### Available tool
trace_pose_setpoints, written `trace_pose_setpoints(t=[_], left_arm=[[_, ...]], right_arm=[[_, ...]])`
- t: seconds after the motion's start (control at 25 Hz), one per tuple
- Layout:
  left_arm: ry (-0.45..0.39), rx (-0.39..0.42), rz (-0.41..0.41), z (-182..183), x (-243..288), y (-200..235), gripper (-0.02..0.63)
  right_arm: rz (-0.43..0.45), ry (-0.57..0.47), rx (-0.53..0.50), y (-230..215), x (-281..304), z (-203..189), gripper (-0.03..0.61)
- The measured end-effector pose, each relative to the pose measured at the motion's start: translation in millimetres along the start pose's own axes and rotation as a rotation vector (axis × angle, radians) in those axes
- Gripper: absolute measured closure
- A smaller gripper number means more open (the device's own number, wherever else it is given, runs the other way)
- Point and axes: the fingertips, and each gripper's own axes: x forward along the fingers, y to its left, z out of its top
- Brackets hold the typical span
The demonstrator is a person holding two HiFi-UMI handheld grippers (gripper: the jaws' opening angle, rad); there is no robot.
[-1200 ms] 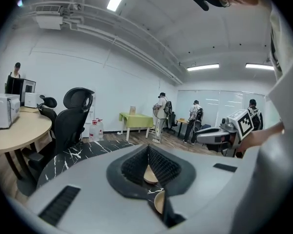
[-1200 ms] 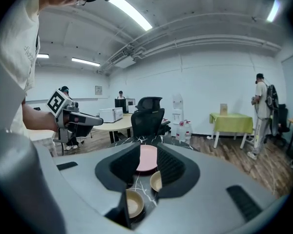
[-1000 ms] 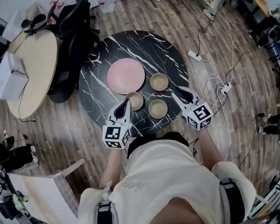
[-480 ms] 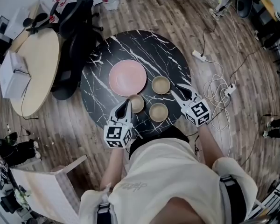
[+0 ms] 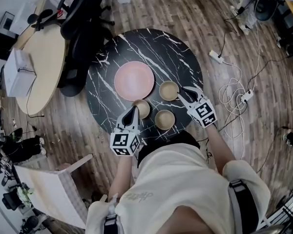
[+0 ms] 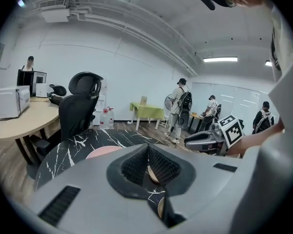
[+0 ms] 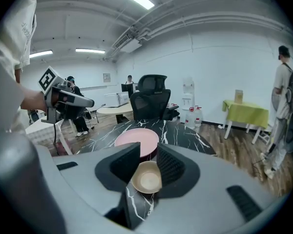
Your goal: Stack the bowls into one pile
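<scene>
The fingers of my left gripper [image 6: 148, 156] are clenched on the rim of a tan bowl [image 5: 142, 108], which sits on the black marbled surface [image 5: 161, 48]. My right gripper [image 7: 145, 155] has its fingers released, spread to either side of a second bowl [image 7: 146, 177] resting on the surface. In the head view a third bowl [image 5: 165, 119] lies at 4 o'clock from the first, apart from both others. A pink plate [image 5: 134, 81] lies at 12 o'clock from the first bowl. Each gripper's cube [image 5: 123, 143] shows black-and-white square markers.
</scene>
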Motion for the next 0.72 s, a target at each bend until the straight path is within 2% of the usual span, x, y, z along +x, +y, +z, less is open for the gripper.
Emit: trace_pose_setpoints(t=[0.32, 0.72], left_arm=[[0.039, -0.029, 0.063, -20, 8, 3, 0.594], [0.086, -0.059, 0.075, -43, 27, 1, 0.594]], right_arm=[[0.051, 0.053, 0.005, -13, 29, -22, 0.477], [0.055, 0.131, 0.042, -37, 72, -62, 0.477]])
